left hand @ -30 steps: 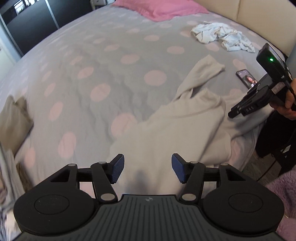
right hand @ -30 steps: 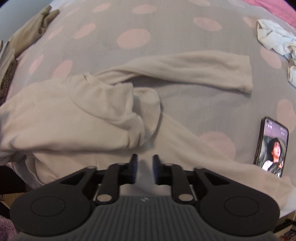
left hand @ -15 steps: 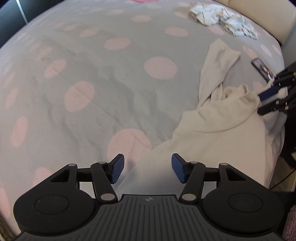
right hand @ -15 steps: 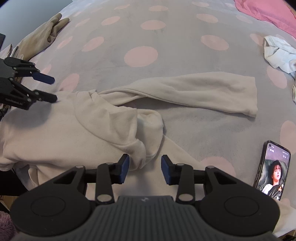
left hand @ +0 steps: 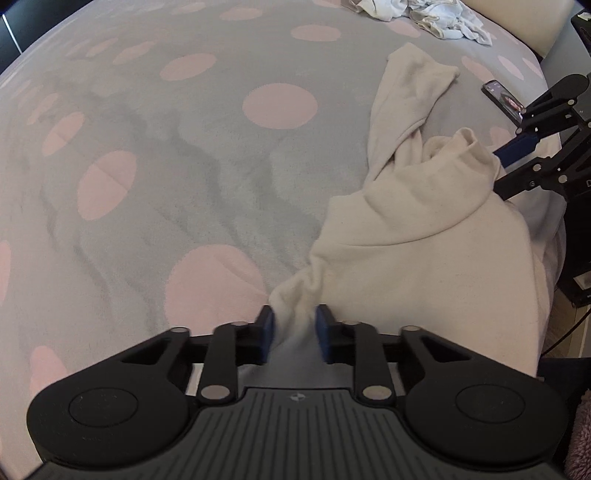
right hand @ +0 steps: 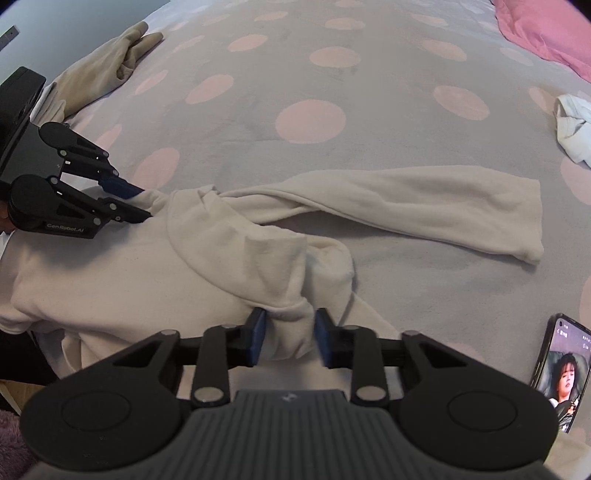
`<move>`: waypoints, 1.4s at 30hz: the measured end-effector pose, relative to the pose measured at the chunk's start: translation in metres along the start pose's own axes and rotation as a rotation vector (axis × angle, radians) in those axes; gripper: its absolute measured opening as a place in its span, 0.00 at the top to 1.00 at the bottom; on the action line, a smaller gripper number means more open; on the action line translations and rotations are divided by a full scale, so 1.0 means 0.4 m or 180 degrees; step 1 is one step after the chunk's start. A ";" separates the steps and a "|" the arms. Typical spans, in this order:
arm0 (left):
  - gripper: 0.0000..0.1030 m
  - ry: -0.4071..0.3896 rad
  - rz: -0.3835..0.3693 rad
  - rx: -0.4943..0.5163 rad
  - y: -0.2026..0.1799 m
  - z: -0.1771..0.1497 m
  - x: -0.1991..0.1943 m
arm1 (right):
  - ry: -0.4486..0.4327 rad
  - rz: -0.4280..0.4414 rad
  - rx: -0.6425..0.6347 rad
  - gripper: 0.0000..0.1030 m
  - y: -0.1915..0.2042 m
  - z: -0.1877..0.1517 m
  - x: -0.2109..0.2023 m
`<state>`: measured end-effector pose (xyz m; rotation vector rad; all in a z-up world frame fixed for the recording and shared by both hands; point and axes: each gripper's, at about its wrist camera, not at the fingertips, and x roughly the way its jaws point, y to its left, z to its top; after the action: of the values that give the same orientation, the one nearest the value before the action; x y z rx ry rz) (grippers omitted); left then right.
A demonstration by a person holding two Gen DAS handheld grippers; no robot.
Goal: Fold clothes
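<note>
Between the left gripper (left hand: pixel 294 334) pads a bunched corner of the cream sweater (left hand: pixel 424 236) sits pinched, while the right gripper (right hand: pixel 288 338) clamps its collar fold, 1 sleeve (right hand: pixel 424 206) stretched ahead on the spotted bedspread (right hand: pixel 332 74).

My bed (left hand: pixel 155 206) wears a grey cover with pink dots, a pink pillow (right hand: pixel 546 33) at its far corner.

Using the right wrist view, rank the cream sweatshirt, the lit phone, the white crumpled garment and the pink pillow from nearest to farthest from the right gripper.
1. Cream sweatshirt: bunched between the right gripper fingers.
2. Lit phone: low right on the bed.
3. White crumpled garment: right edge, farther up.
4. Pink pillow: top right corner.
</note>
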<state>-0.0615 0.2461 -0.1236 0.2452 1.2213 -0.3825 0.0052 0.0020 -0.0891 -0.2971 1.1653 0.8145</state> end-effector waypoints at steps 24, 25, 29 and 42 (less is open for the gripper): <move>0.93 -0.2433 0.1336 -0.0981 -0.071 0.054 -0.734 | -0.2378 -0.1074 -0.0640 0.93 0.203 0.188 -0.609; 0.93 -0.2618 0.1374 -0.1001 -0.082 0.057 -0.782 | -0.2547 -0.1149 -0.0655 0.93 0.221 0.195 -0.659; 0.94 -0.3262 0.1393 -0.1016 -0.143 0.065 -0.954 | -0.3184 -0.1352 -0.0637 0.93 0.278 0.195 -0.846; 0.94 -0.4529 0.1469 -0.0639 -0.381 -0.008 -1.233 | -0.4285 -0.1430 -0.0555 0.93 0.390 0.041 -1.169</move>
<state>-0.2703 0.1842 0.3446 0.0296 -0.2148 0.0300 -0.1654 -0.0738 0.3675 -0.0857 -0.2372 0.5143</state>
